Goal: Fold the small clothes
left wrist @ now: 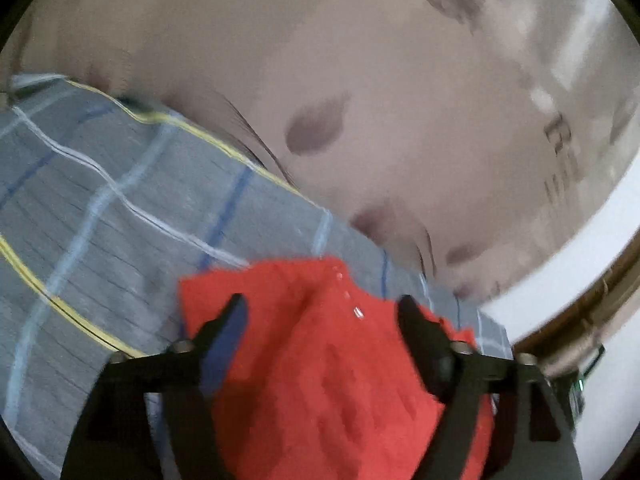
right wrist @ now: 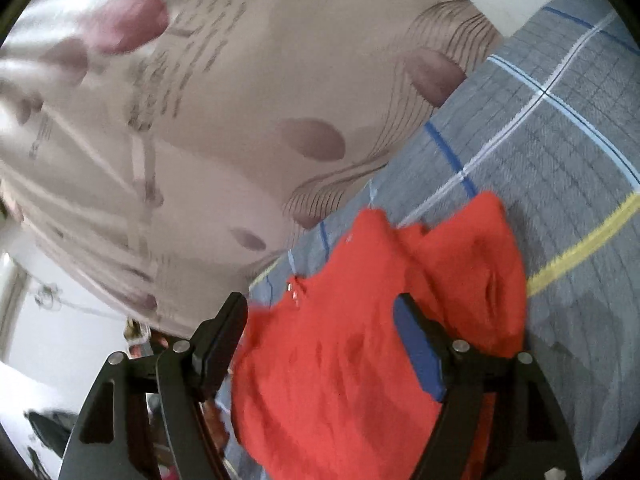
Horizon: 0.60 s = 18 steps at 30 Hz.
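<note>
The red garment (left wrist: 332,360) lies on a grey plaid cloth (left wrist: 100,220) with blue, white and yellow stripes, close under both cameras. In the left wrist view it fills the space between the fingers of the left gripper (left wrist: 322,304), which stand wide apart with nothing pinched between the tips; a short row of small shiny snaps or beads — the blur makes it hard to say which — runs along the upper part of the garment. Only its front portion shows here, with one squared corner at the left.

The right wrist view shows more of the red garment (right wrist: 344,360): a second lobe, possibly a sleeve or folded part, reaches out to the right over the grey plaid cloth (right wrist: 560,140) toward a yellow stripe. The right gripper (right wrist: 322,304) also has its fingers spread apart, the fabric lying between and below them; whether either blue pad touches the cloth cannot be told.

Beyond the plaid cloth, both views show a beige bedsheet (left wrist: 360,80) printed with dark oval shapes and fine curved lines. The right view alone shows printed lettering and a pinkish blob on the beige bedsheet (right wrist: 224,168), and cluttered items at the lower left.
</note>
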Each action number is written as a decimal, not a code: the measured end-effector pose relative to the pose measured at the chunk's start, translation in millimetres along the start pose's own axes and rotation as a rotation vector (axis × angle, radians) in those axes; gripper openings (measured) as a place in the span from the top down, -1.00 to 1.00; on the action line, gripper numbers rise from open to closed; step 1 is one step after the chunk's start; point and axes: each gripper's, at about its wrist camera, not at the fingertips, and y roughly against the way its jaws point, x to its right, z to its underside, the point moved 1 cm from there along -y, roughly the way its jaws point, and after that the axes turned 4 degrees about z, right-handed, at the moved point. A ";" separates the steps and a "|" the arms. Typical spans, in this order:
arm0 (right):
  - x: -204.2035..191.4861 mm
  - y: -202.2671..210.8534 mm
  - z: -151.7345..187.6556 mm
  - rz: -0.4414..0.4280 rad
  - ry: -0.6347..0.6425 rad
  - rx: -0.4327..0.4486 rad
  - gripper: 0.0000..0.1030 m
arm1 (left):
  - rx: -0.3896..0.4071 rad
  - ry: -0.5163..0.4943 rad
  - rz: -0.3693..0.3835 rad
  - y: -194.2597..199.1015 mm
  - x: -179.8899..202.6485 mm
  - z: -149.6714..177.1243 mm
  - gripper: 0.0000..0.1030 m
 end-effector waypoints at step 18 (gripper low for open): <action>-4.4 71.3 91.0 0.343 0.269 -0.039 -0.45 | -0.203 -0.226 0.055 69.5 -16.9 96.5 -0.55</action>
